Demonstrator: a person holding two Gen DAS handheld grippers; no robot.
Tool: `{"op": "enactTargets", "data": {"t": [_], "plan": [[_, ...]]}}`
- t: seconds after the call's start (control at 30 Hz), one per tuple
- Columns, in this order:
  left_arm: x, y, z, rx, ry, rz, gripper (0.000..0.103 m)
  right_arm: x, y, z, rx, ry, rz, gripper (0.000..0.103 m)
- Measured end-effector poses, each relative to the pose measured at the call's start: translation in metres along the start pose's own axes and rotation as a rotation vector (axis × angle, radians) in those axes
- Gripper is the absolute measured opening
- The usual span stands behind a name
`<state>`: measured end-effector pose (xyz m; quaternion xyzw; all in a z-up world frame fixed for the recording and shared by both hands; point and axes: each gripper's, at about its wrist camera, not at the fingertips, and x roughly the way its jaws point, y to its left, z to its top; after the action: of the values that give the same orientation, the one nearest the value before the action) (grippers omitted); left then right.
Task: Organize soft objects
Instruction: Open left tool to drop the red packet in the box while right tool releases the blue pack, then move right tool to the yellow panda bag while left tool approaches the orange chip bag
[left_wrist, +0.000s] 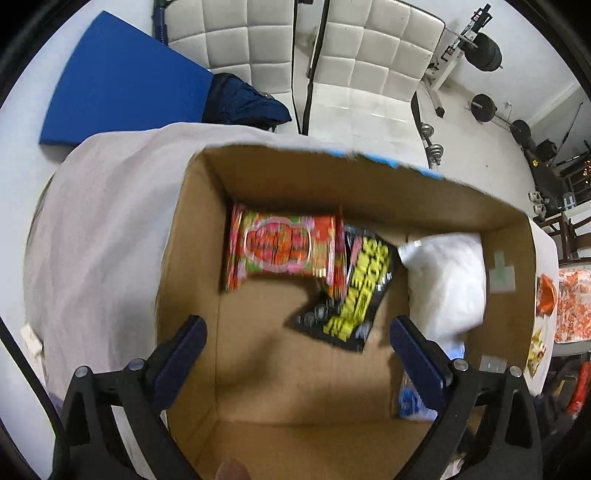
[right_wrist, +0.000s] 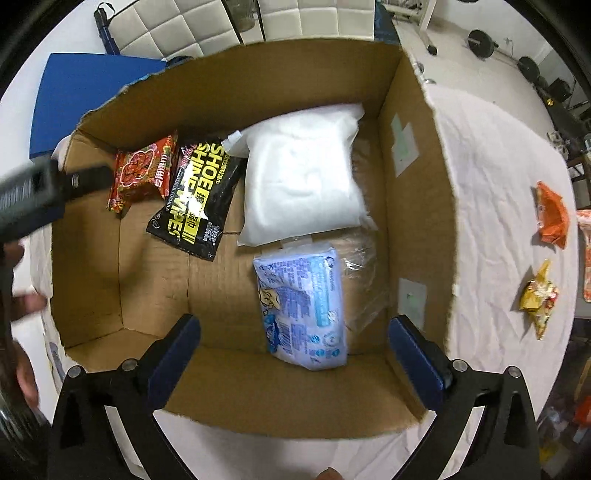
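While both tools hang above the cardboard box (right_wrist: 417, 206), we note the left gripper (left_wrist: 297, 334) spread wide with nothing between its blue pads, and the right gripper (right_wrist: 293, 334) likewise released and empty. Inside the box, on its floor: a red patterned packet (right_wrist: 142, 173) in the far left corner, a black shoe wipes pack (right_wrist: 199, 199) just beside it and overlapping its edge, a white pillow-like bag (right_wrist: 303, 173) against the far right wall, and a blue wipes pack (right_wrist: 303, 306) near the box's right wall, touching the white bag. Outside the box, to its right on the white cloth (right_wrist: 491, 206), lie an orange packet (right_wrist: 552, 214) and a yellow packet (right_wrist: 539, 295).
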<state>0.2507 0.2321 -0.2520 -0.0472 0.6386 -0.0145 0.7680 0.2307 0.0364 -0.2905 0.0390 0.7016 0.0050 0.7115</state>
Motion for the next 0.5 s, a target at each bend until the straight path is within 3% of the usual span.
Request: {"op": "enactTargets", "data": {"t": [0.33,0.5], "plan": [[-0.067,-0.010,-0.083,0.012,-0.136,0.066,0.102,-0.066,-0.020,-0.046,-0.013,-0.136,-0.007,0.103],[-0.097,-0.018,-0.109,0.022,-0.147,0.058,0.102,-0.099,-0.024,-0.074,-0.037,-0.185,0.012,0.103]]}}
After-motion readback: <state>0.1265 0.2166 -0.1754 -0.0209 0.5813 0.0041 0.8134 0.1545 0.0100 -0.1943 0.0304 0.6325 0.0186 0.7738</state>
